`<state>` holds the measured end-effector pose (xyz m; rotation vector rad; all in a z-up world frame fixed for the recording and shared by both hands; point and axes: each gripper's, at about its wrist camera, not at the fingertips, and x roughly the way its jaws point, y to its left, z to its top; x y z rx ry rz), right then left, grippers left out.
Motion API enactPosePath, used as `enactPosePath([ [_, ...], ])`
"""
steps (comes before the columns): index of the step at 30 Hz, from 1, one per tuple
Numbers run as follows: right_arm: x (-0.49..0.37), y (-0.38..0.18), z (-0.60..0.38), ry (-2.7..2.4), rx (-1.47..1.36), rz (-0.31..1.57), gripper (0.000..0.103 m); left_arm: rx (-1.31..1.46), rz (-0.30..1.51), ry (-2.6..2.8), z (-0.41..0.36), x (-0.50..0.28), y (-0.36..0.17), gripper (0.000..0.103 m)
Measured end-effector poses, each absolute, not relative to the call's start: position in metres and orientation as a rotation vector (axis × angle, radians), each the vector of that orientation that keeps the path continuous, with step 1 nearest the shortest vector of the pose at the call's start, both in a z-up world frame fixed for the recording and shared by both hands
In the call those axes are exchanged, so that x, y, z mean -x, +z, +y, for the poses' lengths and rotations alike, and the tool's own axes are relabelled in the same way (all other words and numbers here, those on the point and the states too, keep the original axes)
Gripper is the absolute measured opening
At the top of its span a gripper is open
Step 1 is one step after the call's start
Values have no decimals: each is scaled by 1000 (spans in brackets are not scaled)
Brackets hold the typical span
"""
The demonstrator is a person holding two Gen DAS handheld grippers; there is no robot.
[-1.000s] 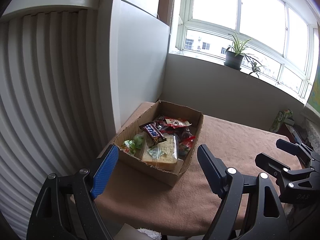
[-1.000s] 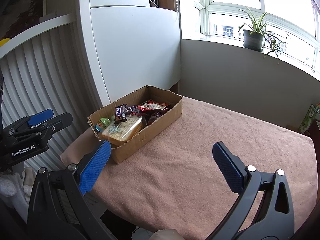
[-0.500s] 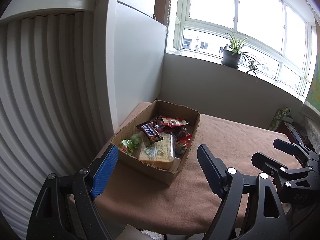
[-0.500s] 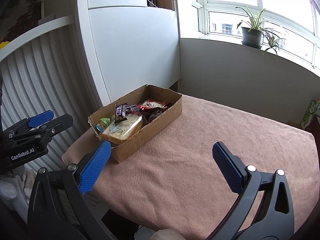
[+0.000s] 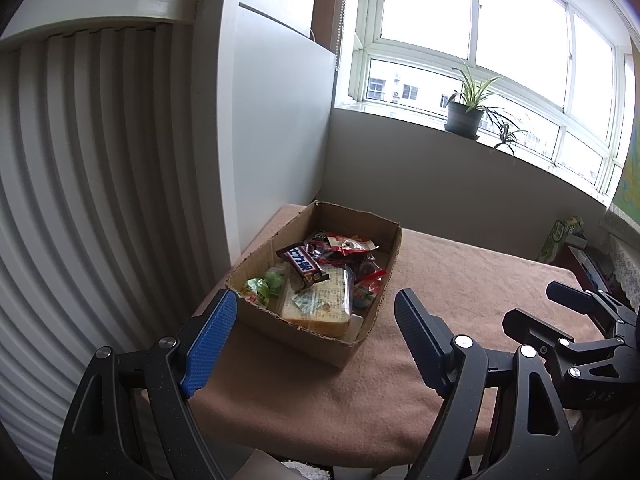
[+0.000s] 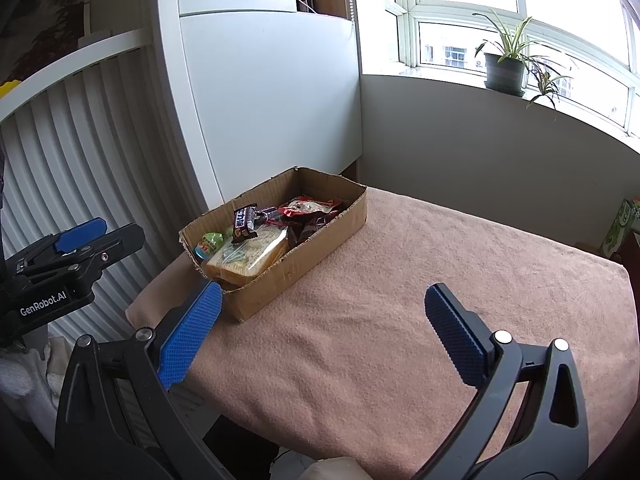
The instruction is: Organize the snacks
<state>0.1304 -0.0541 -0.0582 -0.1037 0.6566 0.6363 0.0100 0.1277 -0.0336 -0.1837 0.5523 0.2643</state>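
A: Left gripper (image 5: 316,312); right gripper (image 6: 322,306)?
B: Both spread wide, nothing held; poised above brown cloth (image 6: 400,300).
A: Cardboard box (image 6: 304,256) of snacks?
B: Ahead of left gripper, ahead-left of right; chocolate bar (image 5: 305,265) atop wrapped sandwich (image 5: 320,308); red packets (image 5: 348,246) behind.

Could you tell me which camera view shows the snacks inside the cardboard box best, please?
The left wrist view: it looks down into the box, so the snacks lie open. The right wrist view sees them lower, partly behind the near wall.
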Motion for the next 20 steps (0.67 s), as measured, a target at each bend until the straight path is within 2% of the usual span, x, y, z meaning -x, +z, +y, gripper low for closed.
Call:
enactPosePath([
  [20,-137,-69,-61,610,92,695,103,173,567,268,124,-12,-38,82],
])
